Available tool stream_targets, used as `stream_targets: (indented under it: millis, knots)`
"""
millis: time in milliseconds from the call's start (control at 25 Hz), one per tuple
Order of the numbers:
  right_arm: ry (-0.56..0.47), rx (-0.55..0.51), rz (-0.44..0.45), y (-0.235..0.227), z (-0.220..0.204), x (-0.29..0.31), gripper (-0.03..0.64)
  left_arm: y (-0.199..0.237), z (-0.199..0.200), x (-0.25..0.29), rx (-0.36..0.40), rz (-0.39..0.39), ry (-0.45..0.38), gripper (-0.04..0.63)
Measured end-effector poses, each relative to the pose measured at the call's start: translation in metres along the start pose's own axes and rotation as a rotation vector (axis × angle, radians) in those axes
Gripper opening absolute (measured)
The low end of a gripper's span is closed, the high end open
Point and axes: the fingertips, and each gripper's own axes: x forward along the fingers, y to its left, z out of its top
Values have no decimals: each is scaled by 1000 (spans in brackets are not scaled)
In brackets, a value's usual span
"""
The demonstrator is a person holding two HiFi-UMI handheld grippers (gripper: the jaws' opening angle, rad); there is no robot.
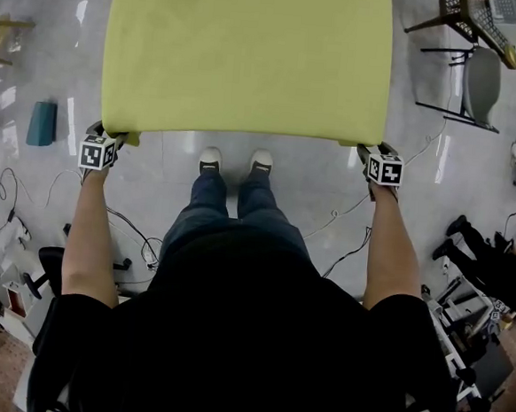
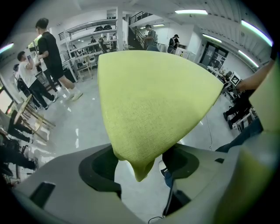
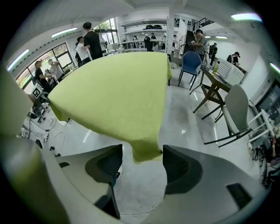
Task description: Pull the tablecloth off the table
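Two near corners of the tablecloth (image 1: 247,58) are hung over the edge of the table nearest the person. The table itself is wholly hidden beneath the yellow-green fabric, which is spread flat and almost unwrinkled. The cloth is judged soft, light and limp, likely to slide readily yet to bunch or drag if pulled unevenly, so hold is best taken at both drooping corner tips together. The left gripper (image 2: 141,166) is held with its jaws wide apart, the left corner tip dangling between the pads without being pinched. The right gripper (image 3: 138,168) is likewise spread, and the right corner is hung in the gap unclamped. Nothing is seen lying on the cloth. Just below that edge the person's shoes (image 1: 235,161) are planted on the glossy floor, and cables (image 1: 346,221) are trailed nearby, where falling fabric could be caught. A chair (image 1: 476,85) is stood well off to the right, a teal block (image 1: 42,123) to the left, and bystanders (image 2: 50,52) are gathered far behind.
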Motion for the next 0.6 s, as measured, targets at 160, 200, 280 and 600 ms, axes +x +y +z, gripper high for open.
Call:
stream_targets:
  millis: [160,200,280,600]
  knots:
    - [13,-30,-15,-4,-1,12,285,-4,-1,8,33,-20,28,294]
    - [13,-34,-18,-4,0,13,267,-4,-2,10,44,-22,36,285]
    - [9,-45,-26,-1,4,17,199,1,-5,12,70,-19,47,267]
    - [49,-98,-2,6,3,22,56,4,-15,7,129,39,122,142]
